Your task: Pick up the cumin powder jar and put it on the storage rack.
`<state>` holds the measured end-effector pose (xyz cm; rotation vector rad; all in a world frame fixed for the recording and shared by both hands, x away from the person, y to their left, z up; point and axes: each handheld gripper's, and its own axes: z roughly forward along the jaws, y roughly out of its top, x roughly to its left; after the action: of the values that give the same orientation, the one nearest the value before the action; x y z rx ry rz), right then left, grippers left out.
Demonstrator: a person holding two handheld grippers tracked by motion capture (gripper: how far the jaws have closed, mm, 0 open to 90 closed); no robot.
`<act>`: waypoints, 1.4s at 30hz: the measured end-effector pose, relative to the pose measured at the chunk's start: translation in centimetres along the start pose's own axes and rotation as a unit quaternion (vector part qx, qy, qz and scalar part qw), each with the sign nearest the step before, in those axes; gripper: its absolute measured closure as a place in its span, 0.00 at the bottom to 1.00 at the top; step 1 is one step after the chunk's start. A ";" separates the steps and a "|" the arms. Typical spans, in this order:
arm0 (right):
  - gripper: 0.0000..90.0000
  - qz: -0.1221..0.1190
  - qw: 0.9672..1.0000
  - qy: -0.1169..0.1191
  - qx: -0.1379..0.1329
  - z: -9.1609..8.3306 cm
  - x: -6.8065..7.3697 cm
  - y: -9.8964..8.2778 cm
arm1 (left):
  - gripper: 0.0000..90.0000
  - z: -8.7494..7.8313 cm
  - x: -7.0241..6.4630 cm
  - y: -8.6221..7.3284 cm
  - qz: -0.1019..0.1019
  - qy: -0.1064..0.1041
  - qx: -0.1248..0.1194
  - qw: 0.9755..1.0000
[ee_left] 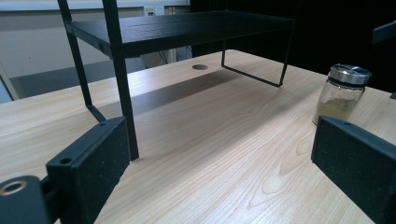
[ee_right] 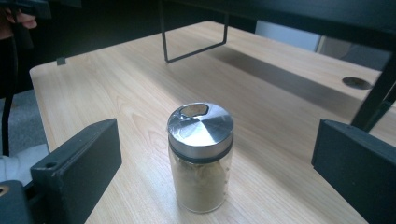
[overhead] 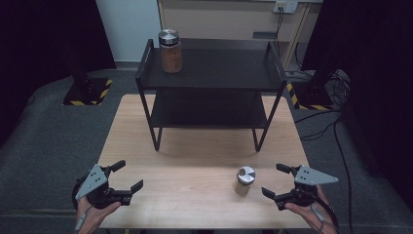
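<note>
I had the small spice jar [overhead: 245, 181] standing upright on the worktop [overhead: 195, 161], its long axis vertical and its steel lid [ee_right: 200, 125] facing straight up. In the right gripper view the pour hole [ee_right: 195, 110] in that lid sat at about twelve o'clock on the lid. The glass held a pale tan powder [ee_right: 200, 181] that filled most of the body. From the high view the jar stood at roughly five o'clock on the worktop, forward of the black rack's [overhead: 212, 83] right front leg and well apart from it.

My right hand-held gripper [overhead: 281, 184] lay at three o'clock from the jar, near but not touching, its jaws spread wide and empty with the jar framed between them farther off. My left hand-held gripper [overhead: 127, 176] rested near the worktop's seven o'clock corner, well apart from the jar, jaws likewise wide and holding nothing; in its own view the jar showed off toward two o'clock.

A second, taller jar [overhead: 171, 51] stood upright on the rack's top shelf at its ten o'clock corner, steel-capped, with brown contents up to just under the cap.
</note>
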<state>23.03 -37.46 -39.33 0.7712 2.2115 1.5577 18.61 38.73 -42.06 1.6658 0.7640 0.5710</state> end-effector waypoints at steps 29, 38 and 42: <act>0.22 0.002 0.998 0.025 0.065 7.7 -0.5 1.1 | 0.04 -0.3 0.1 -0.1 -0.003 0.002 -0.005 1.000; 0.39 -0.011 0.996 0.015 0.085 7.6 -0.3 1.9 | 0.04 -0.3 0.1 -0.1 -0.004 0.002 -0.004 1.000; 0.39 -0.012 0.996 0.018 0.091 7.4 -0.5 2.3 | 0.04 -0.4 0.1 -0.2 -0.005 0.002 -0.005 1.000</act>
<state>28.09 -31.52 -39.80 0.7700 2.4046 1.3846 18.40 39.12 -42.15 1.6504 0.7715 0.5708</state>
